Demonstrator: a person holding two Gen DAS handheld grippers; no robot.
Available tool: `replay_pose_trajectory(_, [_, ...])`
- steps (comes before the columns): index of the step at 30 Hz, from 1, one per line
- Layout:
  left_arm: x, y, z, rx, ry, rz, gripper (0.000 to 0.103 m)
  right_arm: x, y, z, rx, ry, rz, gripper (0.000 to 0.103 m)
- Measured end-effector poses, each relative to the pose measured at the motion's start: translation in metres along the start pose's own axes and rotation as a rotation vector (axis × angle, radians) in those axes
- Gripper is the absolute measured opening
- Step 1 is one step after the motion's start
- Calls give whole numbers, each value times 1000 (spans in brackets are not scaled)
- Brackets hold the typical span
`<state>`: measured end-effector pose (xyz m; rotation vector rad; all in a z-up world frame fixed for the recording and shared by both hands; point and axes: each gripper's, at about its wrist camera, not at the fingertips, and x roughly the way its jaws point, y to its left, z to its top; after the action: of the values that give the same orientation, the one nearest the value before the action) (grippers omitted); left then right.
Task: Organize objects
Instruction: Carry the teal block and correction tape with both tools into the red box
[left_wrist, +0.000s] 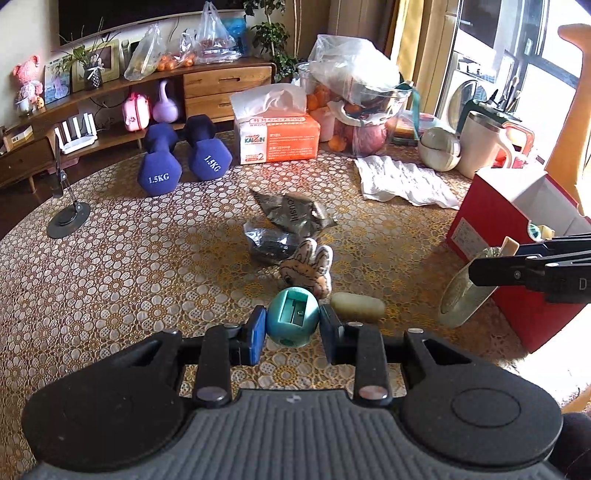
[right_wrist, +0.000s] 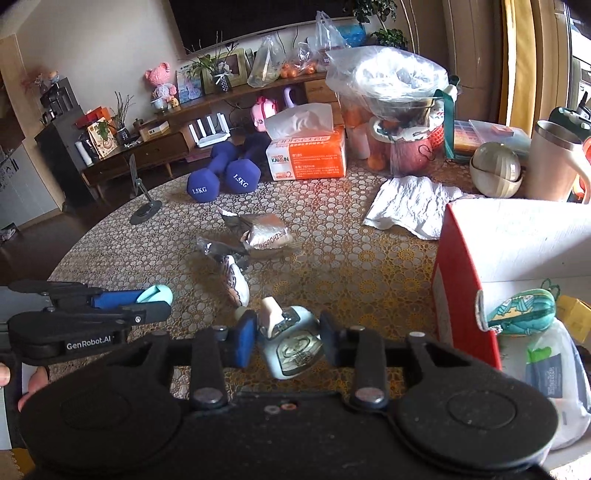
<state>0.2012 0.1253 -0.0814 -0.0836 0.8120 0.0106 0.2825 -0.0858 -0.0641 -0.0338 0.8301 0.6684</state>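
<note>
- Table (left_wrist: 110, 280) is carrying a lace-patterned cloth, with clutter crowding its far side.
- Left gripper (left_wrist: 292, 323) is clamping a teal ball-shaped sharpener (left_wrist: 292, 317) between its blue pads, the sharpener's slot facing the camera.
- In the right wrist view that same left gripper (right_wrist: 155, 301) is showing at the left edge, side-on, with a bit of the sharpener (right_wrist: 159, 293) poking out past its fingers.
- Right gripper (right_wrist: 288, 338) is gripping a pale blue bottle (right_wrist: 291, 343) with a cream cap, the bottle sitting tilted between the pads.
- From the left wrist view the right gripper (left_wrist: 480, 267) is reaching in from the right edge with the bottle (left_wrist: 465, 291) hanging at its tip, just in front of the red box (left_wrist: 491, 221).
- Box (right_wrist: 461, 273) is standing open at the right of the table; a teal patterned pouch (right_wrist: 521, 310) and a white pack (right_wrist: 554, 373) are lying inside it.
- Plush bunny (left_wrist: 308, 267) is lying just beyond the sharpener, with a pale oblong bar (left_wrist: 357, 306) beside it to the right.
- Foil wrappers (left_wrist: 291, 214) are lying crumpled in the table's middle, behind the bunny.
- Two blue dumbbells (left_wrist: 184, 158) are sitting at the far left, next to an orange tissue box (left_wrist: 277, 136).
- White cloth (left_wrist: 402, 181) is lying spread out near the far right, in front of a cream mug (left_wrist: 484, 144).
- Phone stand (left_wrist: 68, 218) is standing near the table's left edge.
</note>
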Motion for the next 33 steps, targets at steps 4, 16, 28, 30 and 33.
replay_pose_trajectory(4, [-18, -24, 8, 36, -13, -34, 30, -31, -7, 4, 7, -45, 7, 35])
replay_pose_trajectory(16, [-60, -125, 45, 175, -76, -144, 30, -112, -60, 20, 57, -192, -66, 35])
replay_pose_trajectory(28, [-34, -224, 55, 257, -17, -226, 30, -148, -148, 3, 159, -221, -217, 35])
replay_pose_trajectory(30, [-26, -238, 55, 268, 7, -243, 30, -146, -163, -1, 175, -208, -240, 35])
replay_pose_trajectory(33, [-12, -260, 56, 295, 37, -249, 30, -142, -185, -8, 205, -192, -267, 35])
